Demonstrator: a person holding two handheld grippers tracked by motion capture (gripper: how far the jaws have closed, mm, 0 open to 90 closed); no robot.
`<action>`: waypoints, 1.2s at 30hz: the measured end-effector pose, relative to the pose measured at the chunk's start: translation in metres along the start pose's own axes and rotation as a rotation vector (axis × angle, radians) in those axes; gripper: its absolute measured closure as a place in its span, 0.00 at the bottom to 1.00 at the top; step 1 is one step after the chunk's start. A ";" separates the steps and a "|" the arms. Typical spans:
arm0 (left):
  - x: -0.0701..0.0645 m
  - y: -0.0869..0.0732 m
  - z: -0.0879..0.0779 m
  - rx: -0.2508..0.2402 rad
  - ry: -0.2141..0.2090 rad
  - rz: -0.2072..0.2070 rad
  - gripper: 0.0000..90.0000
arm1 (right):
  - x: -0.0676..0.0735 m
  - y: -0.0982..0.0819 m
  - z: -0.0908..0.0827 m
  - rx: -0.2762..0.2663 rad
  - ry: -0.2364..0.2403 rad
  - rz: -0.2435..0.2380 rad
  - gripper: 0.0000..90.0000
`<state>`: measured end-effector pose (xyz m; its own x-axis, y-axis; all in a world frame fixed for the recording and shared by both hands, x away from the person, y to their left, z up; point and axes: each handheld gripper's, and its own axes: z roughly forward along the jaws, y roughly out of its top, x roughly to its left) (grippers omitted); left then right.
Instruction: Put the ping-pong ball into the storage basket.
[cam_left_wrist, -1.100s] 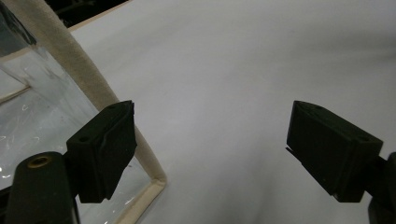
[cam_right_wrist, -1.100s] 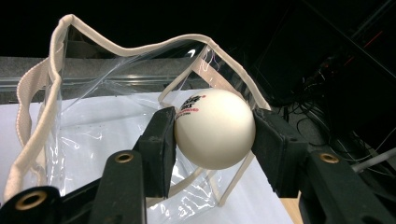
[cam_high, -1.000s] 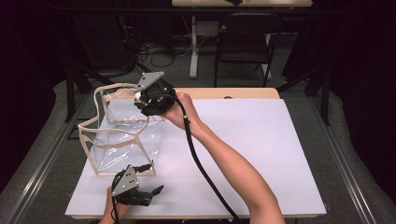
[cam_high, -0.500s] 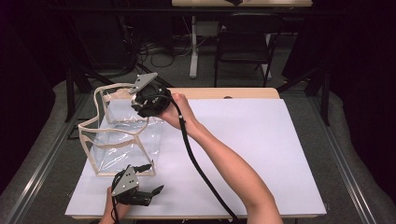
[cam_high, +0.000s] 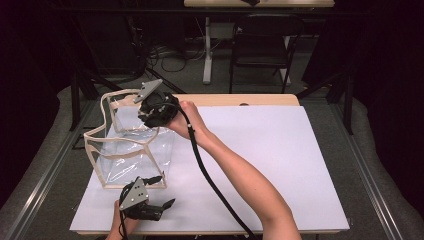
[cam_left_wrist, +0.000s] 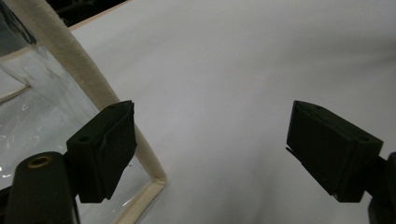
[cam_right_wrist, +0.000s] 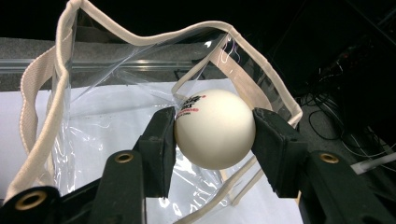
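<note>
Here, white ball (cam_right_wrist: 215, 129), printed with a small red-and-black mark, sits clamped between the two black jaws of the right gripper (cam_right_wrist: 215, 135), pads pressing on opposite sides at its widest girth. In the right gripper view it hangs over the open mouth of a clear plastic bag (cam_right_wrist: 140, 116) with cream fabric edging. Judged light, hollow, rigid, smooth: likely to squirt out if the pads bite off-centre, so a hold across the middle is the right one. It should drop and bounce freely once let go.

Bag: soft, floppy walls, rim sagging unevenly; stands at the left of the white table (cam_high: 280, 165). Rim is the only firm place to grasp it.

Left gripper (cam_high: 150, 207) rests near the bag's front corner, jaws wide apart, holding nothing; the edging (cam_left_wrist: 93, 88) lies just beside one pad.
</note>
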<state>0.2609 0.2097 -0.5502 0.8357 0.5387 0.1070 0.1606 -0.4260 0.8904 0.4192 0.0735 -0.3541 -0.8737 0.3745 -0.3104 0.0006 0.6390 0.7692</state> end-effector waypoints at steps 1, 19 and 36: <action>0.000 0.000 0.000 -0.002 0.000 -0.001 0.18 | 0.000 0.000 0.000 0.005 0.001 0.002 0.56; 0.000 0.000 0.000 -0.003 0.000 -0.002 0.18 | 0.003 0.000 0.008 0.056 0.031 0.005 0.56; 0.000 0.000 0.001 -0.003 -0.003 -0.003 0.18 | 0.005 -0.001 0.014 0.096 0.053 0.006 0.56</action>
<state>0.2610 0.2092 -0.5505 0.8368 0.5377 0.1035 0.1611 -0.4224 0.8920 0.4218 0.0837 -0.3641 -0.8979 0.3443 -0.2742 0.0503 0.6992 0.7132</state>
